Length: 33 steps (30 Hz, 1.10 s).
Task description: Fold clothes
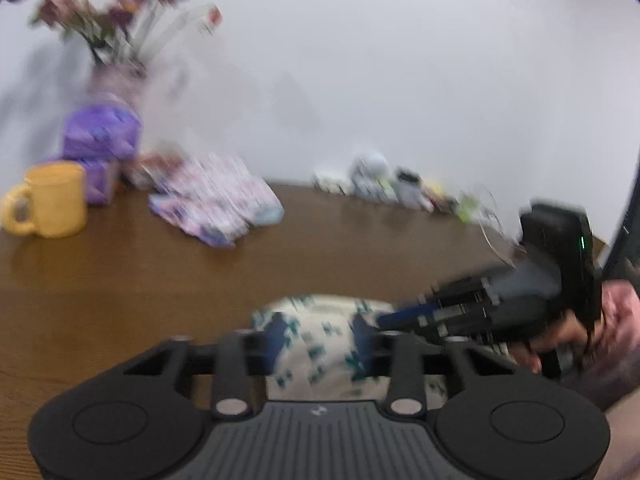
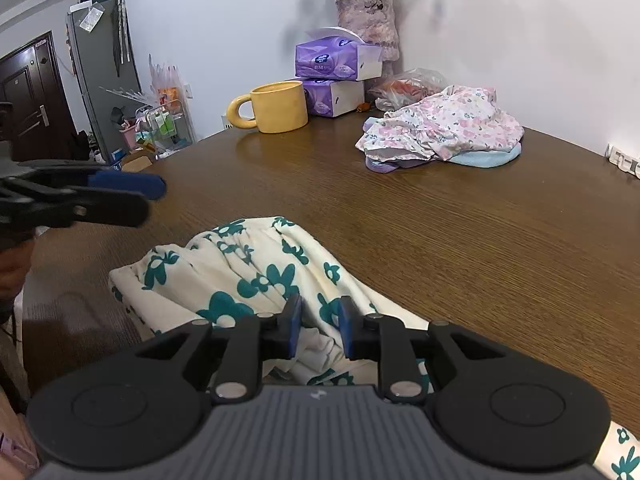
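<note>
A cream garment printed with teal flowers (image 2: 256, 276) lies bunched on the near edge of a brown wooden tabletop (image 2: 460, 216), directly under both tools. The right tool (image 2: 318, 330) hangs just above the cloth, its blue pads standing a little apart with fabric showing between them; whether they pinch it cannot be told. The left tool (image 1: 320, 344) hovers over the same garment, its view blurred, its pads spread either side of the cloth. Far ahead rests a small pile of pink floral clothes (image 2: 444, 132), apparently finished. This garment looks unfolded, with creases and layers left to set.
</note>
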{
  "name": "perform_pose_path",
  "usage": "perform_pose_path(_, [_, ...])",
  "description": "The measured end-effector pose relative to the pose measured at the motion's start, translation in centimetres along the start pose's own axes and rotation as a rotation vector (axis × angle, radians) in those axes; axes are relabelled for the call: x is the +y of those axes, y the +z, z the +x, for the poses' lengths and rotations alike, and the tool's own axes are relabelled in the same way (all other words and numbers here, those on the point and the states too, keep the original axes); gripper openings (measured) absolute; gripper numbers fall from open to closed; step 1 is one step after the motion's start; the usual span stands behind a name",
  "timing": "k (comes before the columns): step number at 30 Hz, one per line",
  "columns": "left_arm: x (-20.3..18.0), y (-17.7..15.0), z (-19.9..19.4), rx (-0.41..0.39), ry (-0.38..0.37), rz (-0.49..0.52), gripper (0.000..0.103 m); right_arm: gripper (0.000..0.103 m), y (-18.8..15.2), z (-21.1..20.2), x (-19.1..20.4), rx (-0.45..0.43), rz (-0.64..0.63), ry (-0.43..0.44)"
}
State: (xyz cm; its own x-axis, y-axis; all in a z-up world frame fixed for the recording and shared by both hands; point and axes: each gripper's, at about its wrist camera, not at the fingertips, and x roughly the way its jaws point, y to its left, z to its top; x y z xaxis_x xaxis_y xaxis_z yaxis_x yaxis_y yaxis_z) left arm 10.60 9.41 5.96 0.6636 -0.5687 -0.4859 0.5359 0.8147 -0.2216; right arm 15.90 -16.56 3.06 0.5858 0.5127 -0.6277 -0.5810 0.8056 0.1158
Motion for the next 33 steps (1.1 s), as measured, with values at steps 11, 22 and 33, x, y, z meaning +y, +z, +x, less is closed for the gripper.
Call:
perform_pose_path(11, [-2.2, -0.8, 3.1, 0.125, 0.039, 0.159, 0.02, 0.039, 0.3, -1.9, 0.3, -0.024, -0.04, -0.04])
perform_pose_path(22, [-3.9, -1.3, 3.4, 0.128, 0.087, 0.26, 0.02, 0.045, 0.8, -1.8, 5.3, 0.088, -0.299, 0.051])
perform_pose_path(33, [-1.2, -0.6, 1.5, 0.082, -0.021, 0.104, 0.034, 0.047, 0.2, 0.2, 4.6, 0.142, -0.313, 0.062])
